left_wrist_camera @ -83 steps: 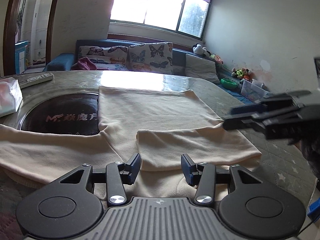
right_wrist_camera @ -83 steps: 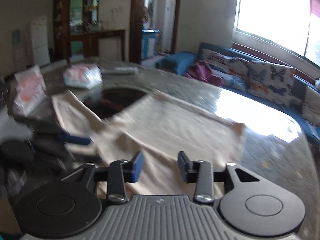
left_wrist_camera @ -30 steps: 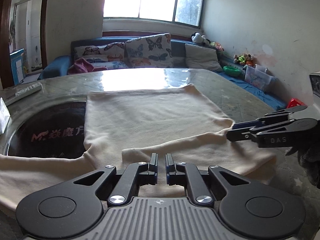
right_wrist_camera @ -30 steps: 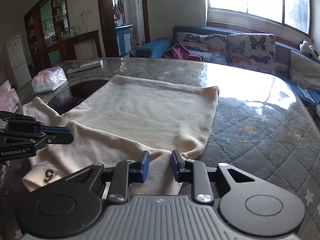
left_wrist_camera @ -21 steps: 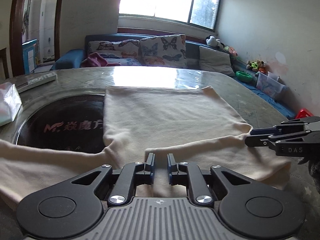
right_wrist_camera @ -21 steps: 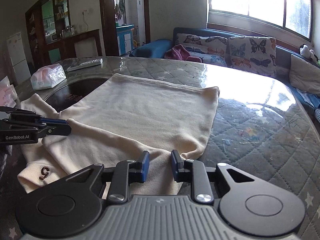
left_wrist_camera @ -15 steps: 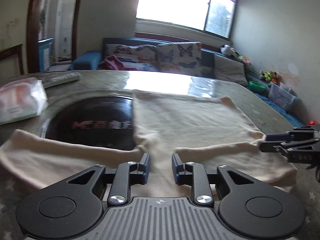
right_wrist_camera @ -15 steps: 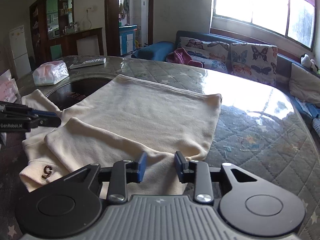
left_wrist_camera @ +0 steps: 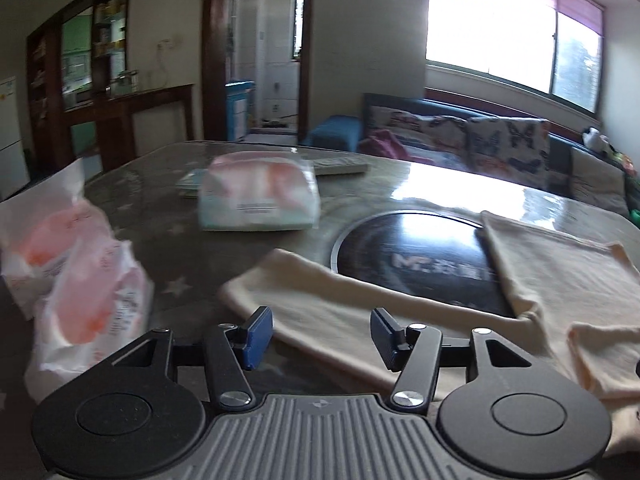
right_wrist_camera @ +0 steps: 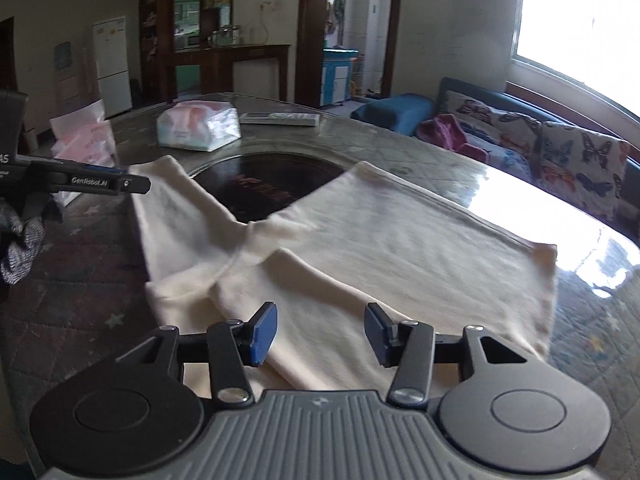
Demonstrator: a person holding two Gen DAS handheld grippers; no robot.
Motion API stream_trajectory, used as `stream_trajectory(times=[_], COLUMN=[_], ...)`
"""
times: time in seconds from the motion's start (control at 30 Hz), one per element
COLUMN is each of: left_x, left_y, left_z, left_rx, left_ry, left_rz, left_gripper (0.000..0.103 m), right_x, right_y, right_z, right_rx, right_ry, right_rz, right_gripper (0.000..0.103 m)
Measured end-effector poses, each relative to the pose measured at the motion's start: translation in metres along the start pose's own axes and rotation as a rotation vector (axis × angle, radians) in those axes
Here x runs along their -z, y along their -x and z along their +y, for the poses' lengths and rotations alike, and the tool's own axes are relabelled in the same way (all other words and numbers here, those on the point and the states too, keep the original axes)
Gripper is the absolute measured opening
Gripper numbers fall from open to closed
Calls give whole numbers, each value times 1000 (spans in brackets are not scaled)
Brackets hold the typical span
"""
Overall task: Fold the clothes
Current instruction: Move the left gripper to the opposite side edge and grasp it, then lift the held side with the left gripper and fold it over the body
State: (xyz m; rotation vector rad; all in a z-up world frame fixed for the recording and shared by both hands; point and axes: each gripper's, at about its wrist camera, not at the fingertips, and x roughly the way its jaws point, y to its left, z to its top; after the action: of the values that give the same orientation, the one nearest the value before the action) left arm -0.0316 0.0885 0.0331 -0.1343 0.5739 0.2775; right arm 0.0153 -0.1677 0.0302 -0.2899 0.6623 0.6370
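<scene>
A cream long-sleeved top (right_wrist_camera: pixel 384 240) lies flat on the table. Its right sleeve (right_wrist_camera: pixel 320 304) is folded in across the body. Its left sleeve (left_wrist_camera: pixel 340 304) stretches out flat toward the left, past the black round panel. My left gripper (left_wrist_camera: pixel 321 334) is open just above that sleeve, near its cuff end, holding nothing. In the right wrist view the left gripper (right_wrist_camera: pixel 116 184) shows from the side at the far left. My right gripper (right_wrist_camera: pixel 320 334) is open over the folded sleeve, holding nothing.
A black round hob panel (left_wrist_camera: pixel 412 256) is set into the grey star-patterned tabletop (right_wrist_camera: pixel 592 332). Tissue packs (left_wrist_camera: pixel 260 196) and pink-white bags (left_wrist_camera: pixel 80 264) lie at the left. A remote (right_wrist_camera: pixel 280 119) lies farther back. A sofa with butterfly cushions (right_wrist_camera: pixel 560 148) stands beyond.
Both grippers were nearly shut on the folded sleeve and have opened wide. The left gripper has swung left to the outstretched sleeve. The right gripper has turned left too.
</scene>
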Motion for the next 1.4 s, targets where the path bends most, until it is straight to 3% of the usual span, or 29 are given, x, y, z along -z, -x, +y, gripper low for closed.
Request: stream_trajectory(times=[0.3,0.67,0.83,0.9,1.13,1.4], left_x=[-3,-11,-12,-13,-30,-68], left_y=[-14,-32,-34,-33,-6,49], left_z=[32,39,38,36,19,-55], left_rx=[-64,-74,-88,-85,12,267], left_ry=[103,176,190,195,219,130], left_rz=[21,46,49,46,-17,-123], left_gripper=[63,57,22,13,6,6], right_x=[-4,-11,-9,-8,4,22], right_y=[-27,6,19,22,43,65], right_z=[30,21,11,7,-11,-38], right_rx=[-40,-10,8,13,54,103], right_ry=[53,32,-3,-14,-80,-168], right_rz=[36,-36,-62,-70,-110,-157], right_gripper=[51,51,51,51,51,51])
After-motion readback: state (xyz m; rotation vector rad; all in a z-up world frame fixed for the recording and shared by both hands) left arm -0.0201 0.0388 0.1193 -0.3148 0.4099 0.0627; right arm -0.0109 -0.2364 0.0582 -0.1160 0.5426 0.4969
